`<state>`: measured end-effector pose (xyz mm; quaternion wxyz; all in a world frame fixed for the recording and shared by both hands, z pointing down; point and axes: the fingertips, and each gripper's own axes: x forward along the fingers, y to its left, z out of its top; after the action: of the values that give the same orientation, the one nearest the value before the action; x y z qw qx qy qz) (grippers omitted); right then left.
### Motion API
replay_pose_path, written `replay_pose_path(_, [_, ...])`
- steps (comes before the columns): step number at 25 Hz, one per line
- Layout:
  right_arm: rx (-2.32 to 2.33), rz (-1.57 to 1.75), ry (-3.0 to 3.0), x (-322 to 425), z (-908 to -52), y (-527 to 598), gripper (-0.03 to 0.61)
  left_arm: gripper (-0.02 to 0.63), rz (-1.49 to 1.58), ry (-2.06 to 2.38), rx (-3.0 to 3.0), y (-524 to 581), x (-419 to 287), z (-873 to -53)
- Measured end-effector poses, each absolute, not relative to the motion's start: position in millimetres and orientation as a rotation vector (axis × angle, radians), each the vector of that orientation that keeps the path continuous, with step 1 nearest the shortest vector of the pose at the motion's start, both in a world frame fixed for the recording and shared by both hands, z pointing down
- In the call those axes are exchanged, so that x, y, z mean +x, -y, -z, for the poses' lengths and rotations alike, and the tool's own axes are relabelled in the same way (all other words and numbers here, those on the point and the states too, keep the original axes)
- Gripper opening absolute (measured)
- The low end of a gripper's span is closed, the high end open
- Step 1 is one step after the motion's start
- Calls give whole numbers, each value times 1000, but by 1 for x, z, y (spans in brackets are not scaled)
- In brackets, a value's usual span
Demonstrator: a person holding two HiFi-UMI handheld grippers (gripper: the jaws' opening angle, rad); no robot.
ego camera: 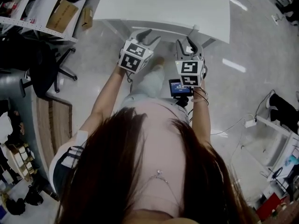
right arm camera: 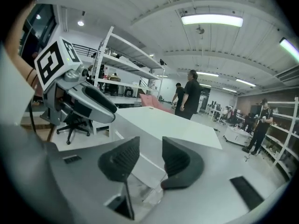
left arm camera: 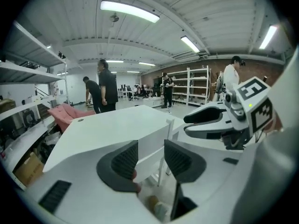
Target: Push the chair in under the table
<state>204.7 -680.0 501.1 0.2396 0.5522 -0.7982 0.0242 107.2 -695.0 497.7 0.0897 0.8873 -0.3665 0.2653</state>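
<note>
The white table (ego camera: pixel 163 3) lies straight ahead of me. A white chair back (ego camera: pixel 168 29) shows along its near edge, tucked against the top; the seat is hidden. My left gripper (ego camera: pixel 148 35) and right gripper (ego camera: pixel 188 43) are held side by side just short of that edge. In the left gripper view the left gripper (left arm camera: pixel 150 155) is open, and the chair's white panel (left arm camera: pixel 152 146) shows through the gap, untouched by the pads. In the right gripper view the right gripper (right arm camera: pixel 150 155) is also open, with the same panel (right arm camera: pixel 142 164) beyond it.
A black office chair (ego camera: pixel 46 69) stands on the left, beside shelves (ego camera: pixel 42 8) holding a cardboard box (ego camera: pixel 63 14). A cable and power strip (ego camera: pixel 250 122) lie on the floor at right. Beyond the table, people (left arm camera: pixel 107 85) stand near a pink seat (left arm camera: pixel 65 113).
</note>
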Motion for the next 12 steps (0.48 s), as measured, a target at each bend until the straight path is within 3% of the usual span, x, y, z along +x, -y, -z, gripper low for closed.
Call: replay_pose_path(12, [1583, -50, 2238, 206, -476, 577, 164, 164, -661, 1099, 2664, 577, 109, -475])
